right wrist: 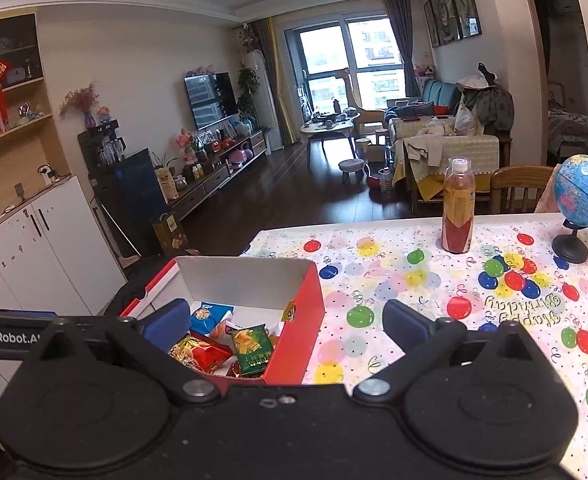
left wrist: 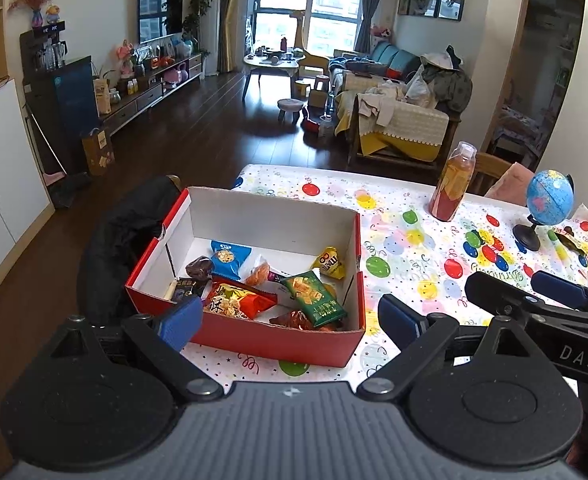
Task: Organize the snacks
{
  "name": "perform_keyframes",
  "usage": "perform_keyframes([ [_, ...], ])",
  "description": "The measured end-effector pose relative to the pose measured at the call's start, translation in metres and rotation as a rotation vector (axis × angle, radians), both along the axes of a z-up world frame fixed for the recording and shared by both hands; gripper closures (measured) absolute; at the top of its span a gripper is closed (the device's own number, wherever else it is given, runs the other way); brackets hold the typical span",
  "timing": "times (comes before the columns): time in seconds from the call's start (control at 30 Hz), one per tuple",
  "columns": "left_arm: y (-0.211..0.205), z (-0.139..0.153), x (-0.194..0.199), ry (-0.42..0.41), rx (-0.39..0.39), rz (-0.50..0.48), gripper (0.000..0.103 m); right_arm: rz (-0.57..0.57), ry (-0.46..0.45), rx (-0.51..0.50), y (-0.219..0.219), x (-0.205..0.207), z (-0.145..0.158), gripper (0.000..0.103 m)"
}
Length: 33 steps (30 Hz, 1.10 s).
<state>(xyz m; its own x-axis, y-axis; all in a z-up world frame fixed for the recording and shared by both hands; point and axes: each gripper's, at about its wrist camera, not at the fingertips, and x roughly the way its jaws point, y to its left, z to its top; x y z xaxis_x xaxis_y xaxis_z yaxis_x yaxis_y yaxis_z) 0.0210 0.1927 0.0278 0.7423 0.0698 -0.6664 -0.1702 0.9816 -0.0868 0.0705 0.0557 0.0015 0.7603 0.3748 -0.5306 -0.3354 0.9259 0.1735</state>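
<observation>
A red cardboard box [left wrist: 278, 338] with a white inside stands on the left end of the balloon-print tablecloth [left wrist: 413, 268]. In it lie several snacks, among them a blue packet [left wrist: 226, 258], a yellow one [left wrist: 329, 265], a green one [left wrist: 313, 298] and a red one [left wrist: 238, 300]. My left gripper [left wrist: 290, 320] is open just before the box's near wall, holding nothing. My right gripper [right wrist: 286, 324] is open too and empty, above the box's [right wrist: 309, 292] near right corner; the green packet [right wrist: 252, 346] shows between its fingers. Another wrapped snack [left wrist: 573, 242] lies near the globe.
A bottle of orange-red drink [left wrist: 453, 186] and a small blue globe [left wrist: 549, 198] stand at the table's far right. A chair draped with a black jacket [left wrist: 126, 232] sits against the table's left edge. A wooden chair [right wrist: 517, 188] is behind the far side.
</observation>
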Motion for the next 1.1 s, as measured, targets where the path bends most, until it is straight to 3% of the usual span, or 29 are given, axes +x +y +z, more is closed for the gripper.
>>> perform_keyframes([
  [1.1,-0.008,0.004,-0.015,-0.03,-0.01,-0.01,0.008,-0.003,-0.009,-0.011,-0.003,-0.01,0.004,0.0],
])
